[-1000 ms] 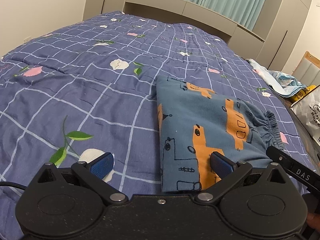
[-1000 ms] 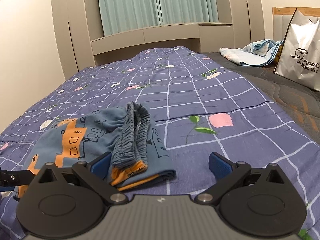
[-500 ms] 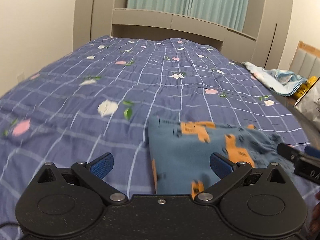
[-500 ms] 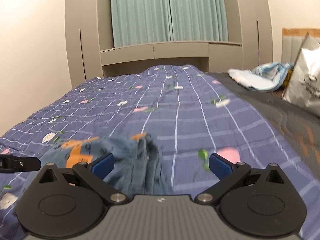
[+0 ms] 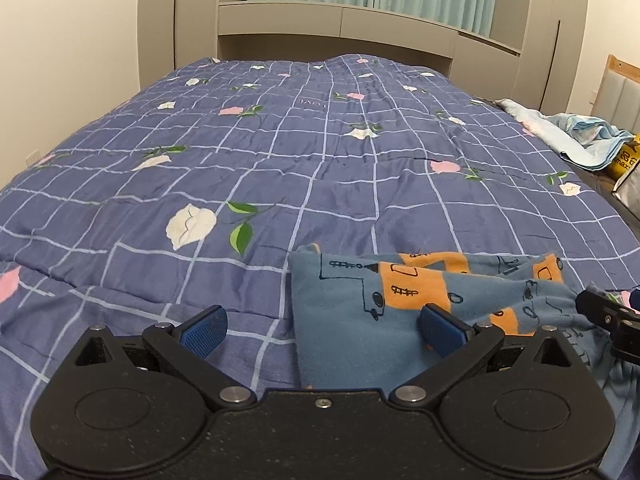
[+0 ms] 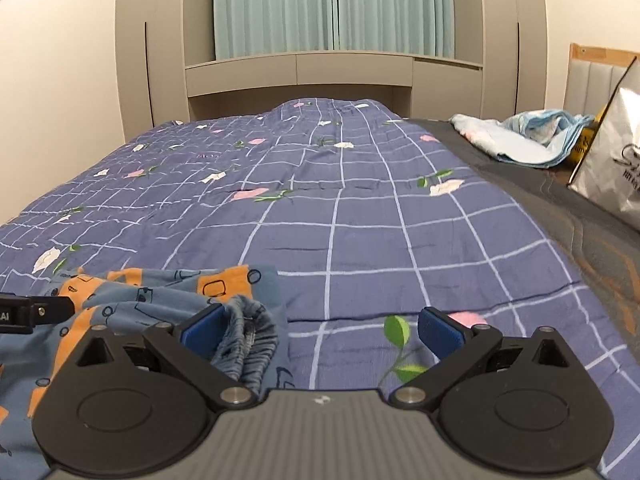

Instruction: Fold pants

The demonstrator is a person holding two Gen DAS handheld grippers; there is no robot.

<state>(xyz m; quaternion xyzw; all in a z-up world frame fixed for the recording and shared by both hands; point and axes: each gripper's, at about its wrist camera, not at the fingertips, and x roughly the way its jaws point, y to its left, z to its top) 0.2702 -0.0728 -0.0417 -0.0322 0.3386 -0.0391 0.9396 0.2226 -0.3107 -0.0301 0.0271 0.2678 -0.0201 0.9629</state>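
The folded blue pants (image 5: 360,312) with orange print lie on the purple checked bedspread (image 5: 280,168). In the left wrist view they sit low and right, under my right finger pad (image 5: 440,330). My left gripper (image 5: 322,326) is open and holds nothing. In the right wrist view the pants (image 6: 160,292) lie low and left, their elastic waistband bunched beside my left finger pad (image 6: 204,328). My right gripper (image 6: 320,330) is open and empty. Each gripper's tip shows at the edge of the other's view.
A light blue blanket (image 6: 524,136) is heaped on the grey mattress strip (image 6: 560,208) at the right. A white shopping bag (image 6: 612,160) stands beside it. A beige headboard unit and teal curtains (image 6: 332,4) are at the far end. A wall runs along the left.
Both grippers have pulled back and tilted up from the pants, which now sit lower in both views. Both stay open and empty.
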